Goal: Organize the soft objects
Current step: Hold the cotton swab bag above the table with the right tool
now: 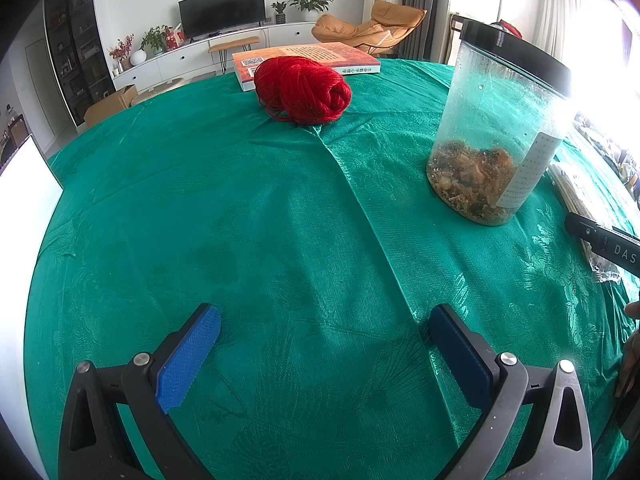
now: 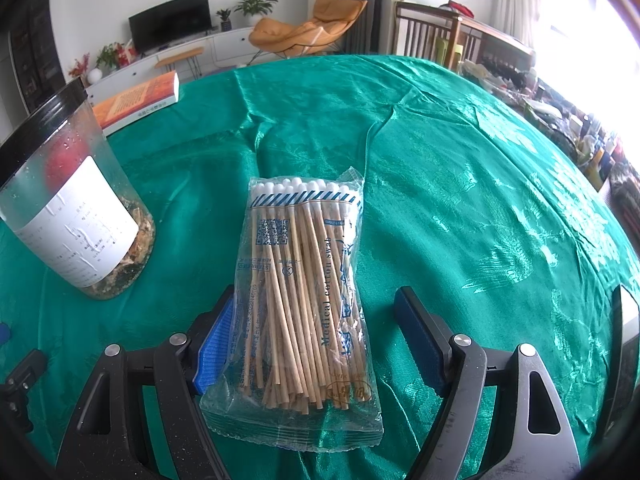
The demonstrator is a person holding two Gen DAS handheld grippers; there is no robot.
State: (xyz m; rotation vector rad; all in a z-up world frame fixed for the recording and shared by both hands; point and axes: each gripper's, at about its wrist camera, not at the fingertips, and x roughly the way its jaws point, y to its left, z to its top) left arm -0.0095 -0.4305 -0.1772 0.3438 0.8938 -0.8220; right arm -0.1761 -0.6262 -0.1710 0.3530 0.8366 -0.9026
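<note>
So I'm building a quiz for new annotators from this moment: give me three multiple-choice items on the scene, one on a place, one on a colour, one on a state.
1. Where does the yarn ball lie?
A. inside the jar
B. on the cloth, just in front of the book
C. between the left gripper's fingers

2. What colour is the tablecloth?
A. green
B. white
C. orange

3. How does the right gripper stand at the swab packet?
A. open, packet between its fingers
B. shut, nothing near it
C. lifting the packet high

Key: 1 B, it sits before the book. 2 A, green in both views. 3 A, a gap shows beside the right finger.
</note>
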